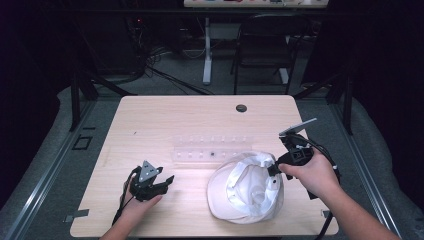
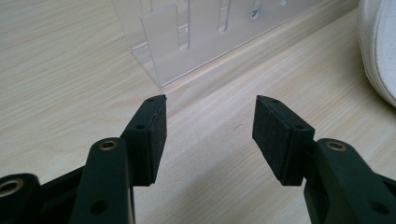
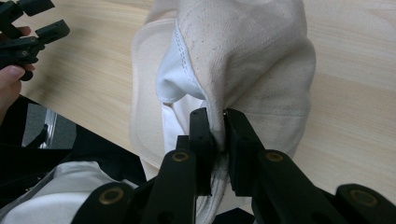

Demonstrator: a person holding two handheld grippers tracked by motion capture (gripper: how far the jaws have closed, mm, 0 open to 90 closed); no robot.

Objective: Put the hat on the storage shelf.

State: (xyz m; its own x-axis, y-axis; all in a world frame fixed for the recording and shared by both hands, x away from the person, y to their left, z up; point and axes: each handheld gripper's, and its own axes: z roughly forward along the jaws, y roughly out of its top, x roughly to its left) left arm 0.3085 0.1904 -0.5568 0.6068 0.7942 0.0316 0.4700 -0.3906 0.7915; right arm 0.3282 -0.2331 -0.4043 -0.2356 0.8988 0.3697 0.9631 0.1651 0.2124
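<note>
My right gripper (image 3: 218, 122) pinches a fold of the white cap (image 1: 245, 190); my left gripper (image 2: 209, 126) stands open, empty. Thin fabric could slip free if I lift.

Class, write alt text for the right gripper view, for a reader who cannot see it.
The right gripper has its two black jaws shut on a fold of a white cloth cap, which lies on a light wooden table. At the upper left, farther off, a hand holds the left gripper.
</note>
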